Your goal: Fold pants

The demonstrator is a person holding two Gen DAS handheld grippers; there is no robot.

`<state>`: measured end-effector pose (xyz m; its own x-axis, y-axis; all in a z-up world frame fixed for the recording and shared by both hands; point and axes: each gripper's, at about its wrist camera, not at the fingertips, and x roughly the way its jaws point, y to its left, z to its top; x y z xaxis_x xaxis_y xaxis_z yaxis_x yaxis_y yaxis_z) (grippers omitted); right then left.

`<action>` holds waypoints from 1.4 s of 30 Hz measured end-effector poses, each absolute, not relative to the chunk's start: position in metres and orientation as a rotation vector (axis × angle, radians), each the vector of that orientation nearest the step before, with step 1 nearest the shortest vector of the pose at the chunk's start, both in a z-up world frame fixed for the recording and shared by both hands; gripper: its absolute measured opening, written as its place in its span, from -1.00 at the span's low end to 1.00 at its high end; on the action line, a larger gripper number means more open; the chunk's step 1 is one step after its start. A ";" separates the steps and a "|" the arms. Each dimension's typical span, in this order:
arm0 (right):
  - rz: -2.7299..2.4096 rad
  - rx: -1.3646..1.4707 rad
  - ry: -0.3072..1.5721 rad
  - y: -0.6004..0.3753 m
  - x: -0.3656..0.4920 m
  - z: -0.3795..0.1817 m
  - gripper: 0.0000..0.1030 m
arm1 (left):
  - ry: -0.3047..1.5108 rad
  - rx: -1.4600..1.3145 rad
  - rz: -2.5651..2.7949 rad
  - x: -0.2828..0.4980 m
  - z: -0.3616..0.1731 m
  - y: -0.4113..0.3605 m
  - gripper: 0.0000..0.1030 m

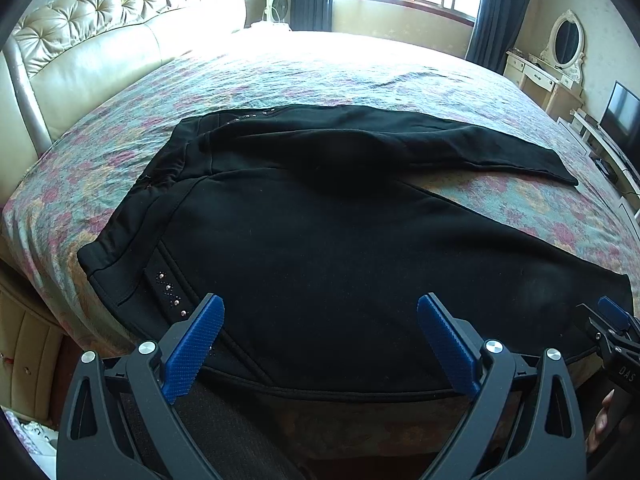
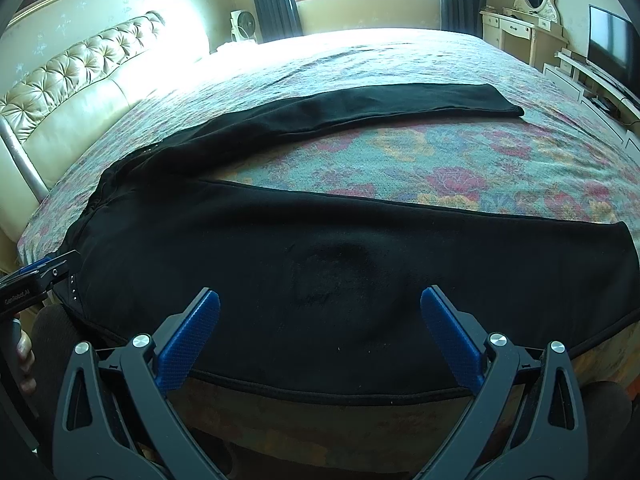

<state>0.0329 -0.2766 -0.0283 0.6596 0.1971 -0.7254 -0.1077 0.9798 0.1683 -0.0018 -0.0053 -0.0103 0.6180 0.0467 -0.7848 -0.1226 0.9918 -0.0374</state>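
Pants lie spread on the bed, black on the flowered cover, waistband at my 9 o'clock and both legs running toward 3 o'clock, splayed in a V with a wedge of cover between them. The near leg's long edge hangs just over the bed's near side, at 6 o'clock to both claws.

My left claw is spread wide and holds nothing; it hovers over the near edge close to the studded hip. My right claw is likewise spread and empty, farther down the same leg, toward the hem.

I judge the step to be the lengthwise fold: near leg over far leg. To do it well I should pinch only the edge seam, both claws together, lift evenly, and carry it toward 12 o'clock until the edges meet. The fleece looks thick and limp, so an uneven lift would drag a sagging belly across the cover and leave wrinkles.
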 end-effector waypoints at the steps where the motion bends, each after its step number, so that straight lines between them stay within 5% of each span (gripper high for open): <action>1: 0.174 0.115 0.833 -0.276 0.033 -0.028 0.96 | 0.901 -0.090 0.097 -0.002 -0.011 -0.006 0.87; 42: 0.173 0.122 0.844 -0.276 0.030 -0.032 0.96 | 0.911 -0.066 0.099 -0.002 -0.012 -0.009 0.87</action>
